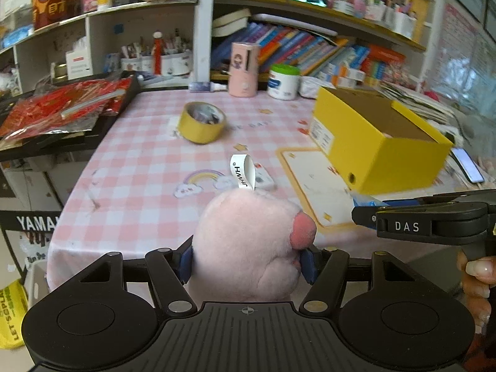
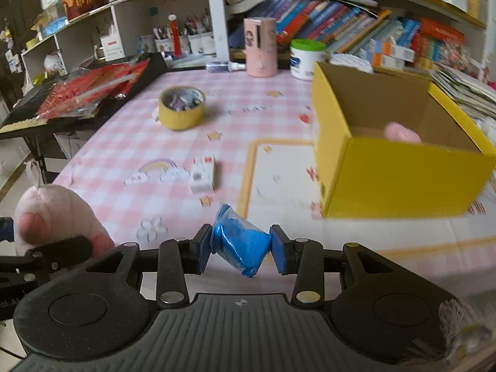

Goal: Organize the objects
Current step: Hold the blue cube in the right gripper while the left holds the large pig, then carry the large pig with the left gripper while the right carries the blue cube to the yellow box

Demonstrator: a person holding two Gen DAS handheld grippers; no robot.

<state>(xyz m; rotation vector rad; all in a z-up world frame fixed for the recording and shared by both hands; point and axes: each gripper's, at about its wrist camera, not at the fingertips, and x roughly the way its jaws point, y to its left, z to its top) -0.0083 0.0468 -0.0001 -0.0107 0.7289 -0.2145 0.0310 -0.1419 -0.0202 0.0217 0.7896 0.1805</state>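
Pink plush toy, blue packet — one per hand-held gripper.

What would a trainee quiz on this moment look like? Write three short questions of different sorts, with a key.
1. True or false: the left tongs are shut on the pink plush toy.
2. Multiple choice: the right tongs hold A) the yellow tape roll B) the blue packet C) the white card.
3. Fill in: a pink thing already lies inside the ____ box.

Key: 1 true; 2 B; 3 yellow.
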